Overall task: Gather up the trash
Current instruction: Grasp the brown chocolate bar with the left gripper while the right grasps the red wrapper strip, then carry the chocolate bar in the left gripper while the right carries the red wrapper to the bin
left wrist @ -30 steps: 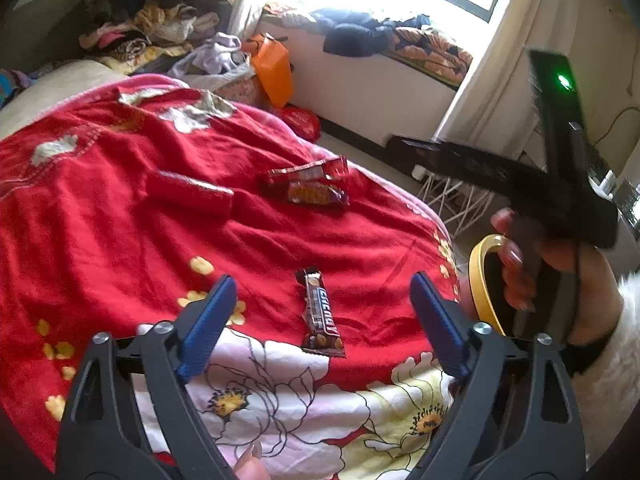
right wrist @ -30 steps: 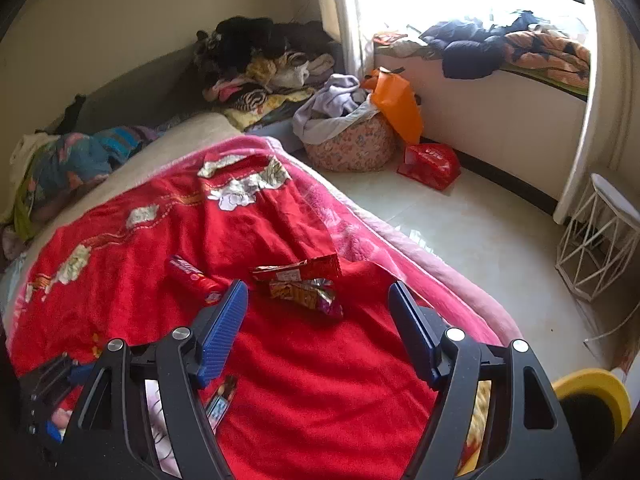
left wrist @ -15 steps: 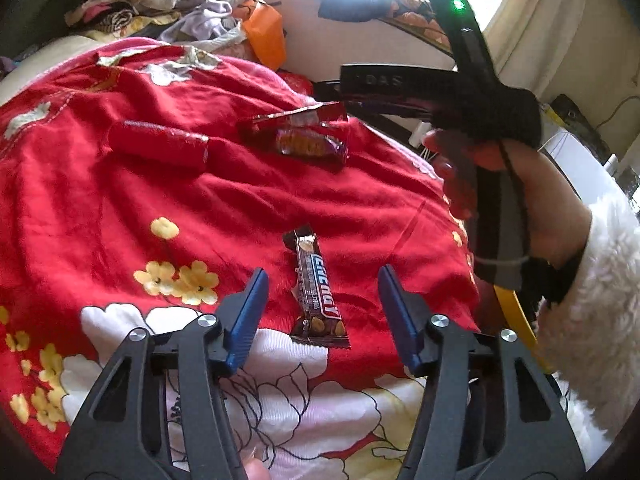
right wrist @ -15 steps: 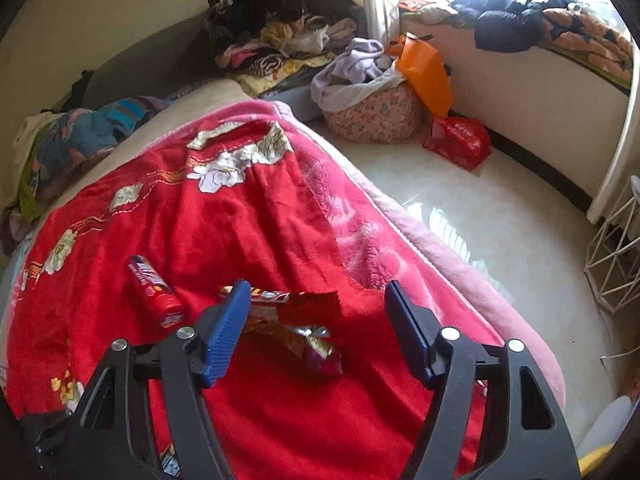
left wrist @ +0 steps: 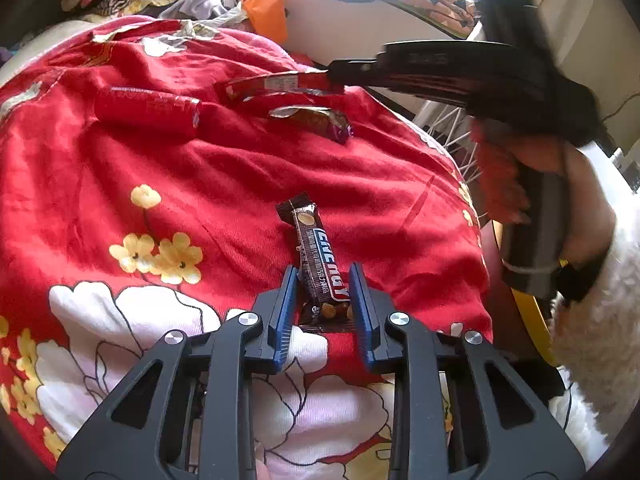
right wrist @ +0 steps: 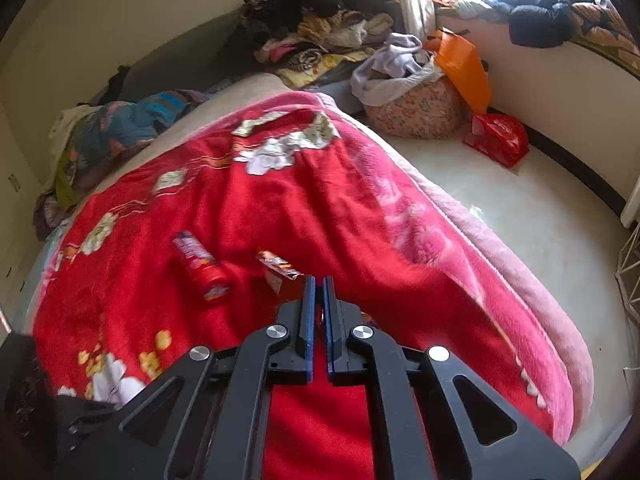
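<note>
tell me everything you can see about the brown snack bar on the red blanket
The brown snack bar is a slim, glossy wrapper, sealed, with white block lettering on a red and blue band and pictured nuts at its near end. It lies flat on the red floral blanket, lengthwise away from the camera. The left gripper straddles its near half, blue pads at both edges.

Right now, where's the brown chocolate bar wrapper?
In the left wrist view, the chocolate bar wrapper lies low and centre on the red blanket, its near end between the left gripper's blue fingers. The red tube lies farther back.
</note>
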`<state>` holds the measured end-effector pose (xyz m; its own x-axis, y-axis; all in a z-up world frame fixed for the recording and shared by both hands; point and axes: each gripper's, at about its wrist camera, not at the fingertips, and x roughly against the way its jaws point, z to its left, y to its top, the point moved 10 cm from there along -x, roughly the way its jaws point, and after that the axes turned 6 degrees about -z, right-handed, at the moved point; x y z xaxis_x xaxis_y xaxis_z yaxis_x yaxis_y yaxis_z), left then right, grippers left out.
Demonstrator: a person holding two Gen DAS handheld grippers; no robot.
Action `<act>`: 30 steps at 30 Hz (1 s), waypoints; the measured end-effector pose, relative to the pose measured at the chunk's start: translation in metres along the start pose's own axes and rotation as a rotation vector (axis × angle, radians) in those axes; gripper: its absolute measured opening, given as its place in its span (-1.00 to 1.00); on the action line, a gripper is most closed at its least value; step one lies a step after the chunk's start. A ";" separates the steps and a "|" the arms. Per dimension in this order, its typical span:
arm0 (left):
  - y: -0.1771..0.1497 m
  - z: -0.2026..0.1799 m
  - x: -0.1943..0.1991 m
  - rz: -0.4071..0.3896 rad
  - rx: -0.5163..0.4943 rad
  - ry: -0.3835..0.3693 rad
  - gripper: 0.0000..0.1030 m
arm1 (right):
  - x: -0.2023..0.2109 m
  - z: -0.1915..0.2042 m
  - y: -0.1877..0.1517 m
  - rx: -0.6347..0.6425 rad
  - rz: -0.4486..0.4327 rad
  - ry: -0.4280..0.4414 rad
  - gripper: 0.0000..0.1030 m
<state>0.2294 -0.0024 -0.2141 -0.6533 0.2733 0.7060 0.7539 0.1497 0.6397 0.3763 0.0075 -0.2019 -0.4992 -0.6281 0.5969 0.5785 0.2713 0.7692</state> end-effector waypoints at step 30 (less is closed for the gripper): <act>0.040 -0.038 0.070 -0.165 -0.041 -0.018 -0.74 | 0.167 0.018 -0.027 -0.100 -0.223 -0.063 -0.97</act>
<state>0.2113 -0.0135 -0.1279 -0.7664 0.2655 0.5849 0.6327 0.1550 0.7587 0.2658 -0.0914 -0.1184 -0.6587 -0.6170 0.4306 0.5091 0.0560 0.8589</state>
